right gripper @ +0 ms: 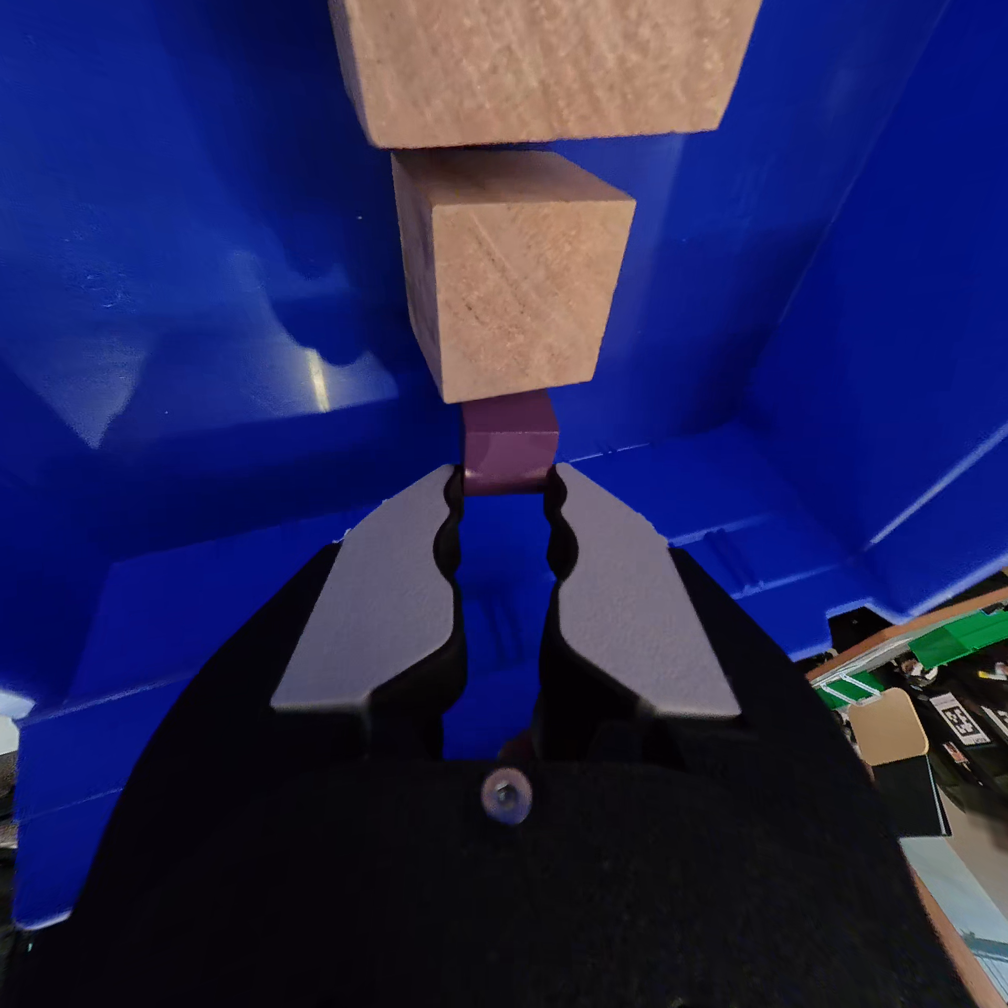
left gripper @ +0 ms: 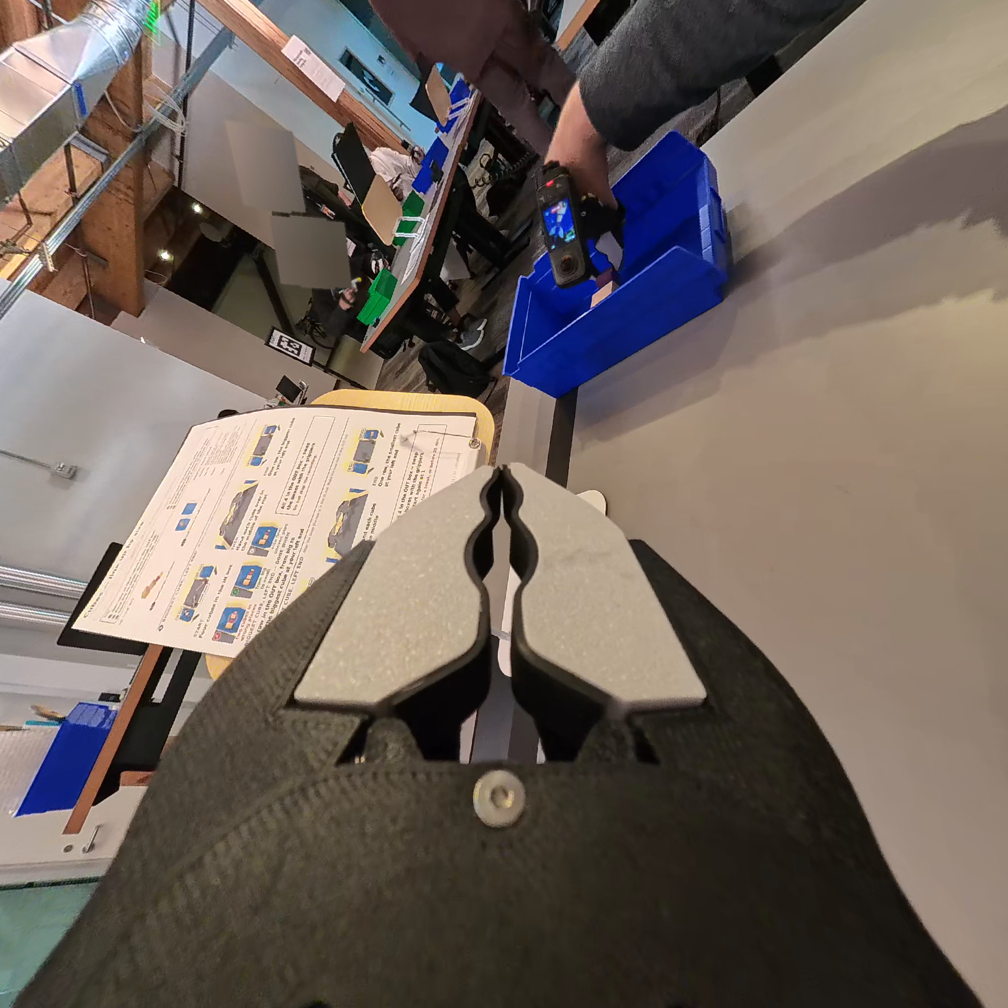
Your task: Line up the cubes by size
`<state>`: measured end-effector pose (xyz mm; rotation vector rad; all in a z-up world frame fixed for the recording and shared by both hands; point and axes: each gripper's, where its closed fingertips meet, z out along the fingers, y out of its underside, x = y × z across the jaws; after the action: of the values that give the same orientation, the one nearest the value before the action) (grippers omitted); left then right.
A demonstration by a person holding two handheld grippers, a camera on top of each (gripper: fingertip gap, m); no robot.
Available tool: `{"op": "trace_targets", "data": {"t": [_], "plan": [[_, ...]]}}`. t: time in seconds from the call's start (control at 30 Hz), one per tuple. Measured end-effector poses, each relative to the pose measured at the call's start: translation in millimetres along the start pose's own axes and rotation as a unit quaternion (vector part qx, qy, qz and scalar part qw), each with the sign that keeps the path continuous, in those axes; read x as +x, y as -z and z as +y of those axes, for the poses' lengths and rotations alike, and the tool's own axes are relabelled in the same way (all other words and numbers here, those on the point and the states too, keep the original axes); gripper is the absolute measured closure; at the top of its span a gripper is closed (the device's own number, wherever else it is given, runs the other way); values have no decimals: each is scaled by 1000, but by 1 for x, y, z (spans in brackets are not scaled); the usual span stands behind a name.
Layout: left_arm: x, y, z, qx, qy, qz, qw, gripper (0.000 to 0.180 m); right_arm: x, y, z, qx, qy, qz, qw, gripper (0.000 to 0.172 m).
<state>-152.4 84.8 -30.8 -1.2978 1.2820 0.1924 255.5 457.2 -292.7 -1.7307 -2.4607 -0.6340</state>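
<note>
Right gripper (right gripper: 504,480) pinches a small purple cube (right gripper: 510,453) inside the blue plastic bin (right gripper: 218,273).
Both pads press the cube's sides; beyond it, touching in a row, sit a mid-sized plain wooden cube (right gripper: 518,283) and a larger wooden cube (right gripper: 545,65). Left gripper (left gripper: 503,474) hangs fully closed over the grey table (left gripper: 791,545).

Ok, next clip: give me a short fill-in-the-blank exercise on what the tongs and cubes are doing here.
1. The right tongs grip a small cube whose colour is ____.
2. The cubes lie inside a plastic bin whose colour is ____.
3. The left tongs hold nothing, and their jaws are ____.
4. Beyond the small cube lie two bigger cubes made of bare ____.

Missing words: purple; blue; shut; wood
</note>
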Motion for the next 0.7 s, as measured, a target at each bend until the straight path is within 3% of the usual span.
{"op": "trace_targets", "data": {"t": [0.43, 0.5, 0.7], "plan": [[2, -4, 2, -6, 0, 7, 1000, 180, -4, -12, -6, -24, 25, -32, 999, 143], [3, -4, 3, -8, -1, 9, 1000, 180, -3, -11, -6, -29, 21, -34, 999, 136], [3, -1, 3, -11, -3, 7, 1000, 180, 6, 14, 1, -31, -5, -4, 1000, 128]]}}
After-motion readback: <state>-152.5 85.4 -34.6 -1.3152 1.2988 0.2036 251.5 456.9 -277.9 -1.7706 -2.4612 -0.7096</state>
